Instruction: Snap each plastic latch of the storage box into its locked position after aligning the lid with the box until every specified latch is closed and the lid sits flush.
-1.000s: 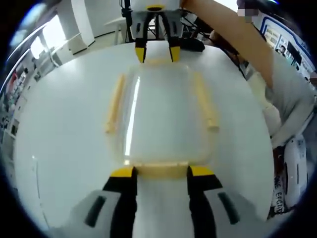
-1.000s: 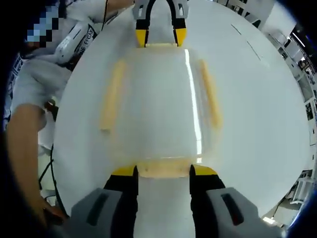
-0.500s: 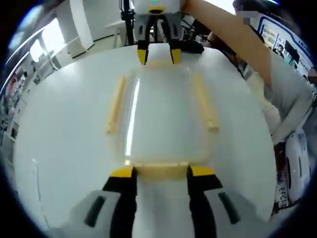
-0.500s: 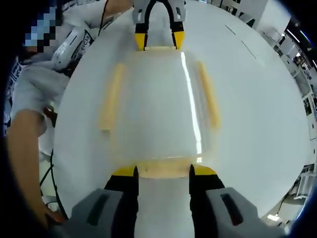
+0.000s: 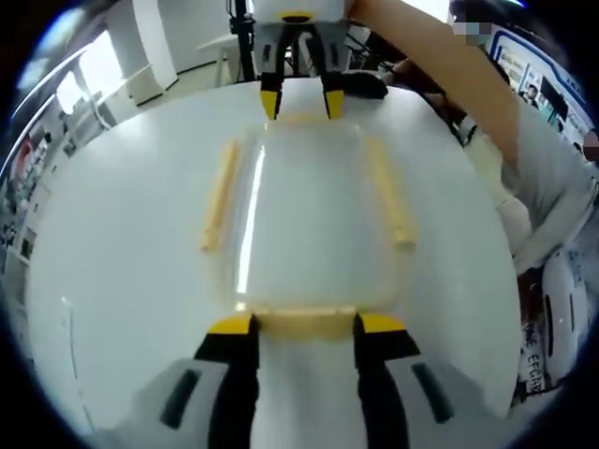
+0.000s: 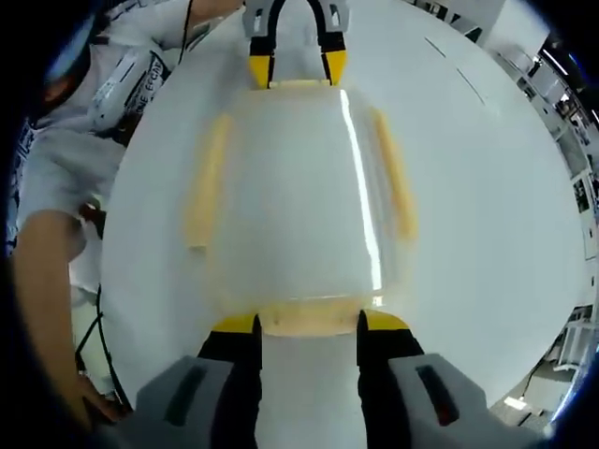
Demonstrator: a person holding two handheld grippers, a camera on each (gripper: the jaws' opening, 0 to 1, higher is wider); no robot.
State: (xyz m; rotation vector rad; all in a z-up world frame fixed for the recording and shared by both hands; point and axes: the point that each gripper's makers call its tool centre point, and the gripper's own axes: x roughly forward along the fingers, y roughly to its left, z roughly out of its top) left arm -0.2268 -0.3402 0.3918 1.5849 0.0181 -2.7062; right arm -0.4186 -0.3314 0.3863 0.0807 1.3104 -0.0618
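Left gripper [image 5: 299, 324] jaws stood wide, straddling the near end latch [image 5: 301, 322] of the storage box [image 5: 304, 220]. Right gripper [image 6: 307, 322] jaws likewise wide at the opposite end latch [image 6: 309, 318] (tips flanking it, contact unclear). Box sat mid-table [image 5: 122, 281], lid [image 6: 298, 201] on, side latches [image 5: 219, 195] flared out.

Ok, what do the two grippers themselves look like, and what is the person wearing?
Left gripper and right gripper match: black jaws with yellow tips rising from grey housings with dark slots. The person's sleeve is light grey.
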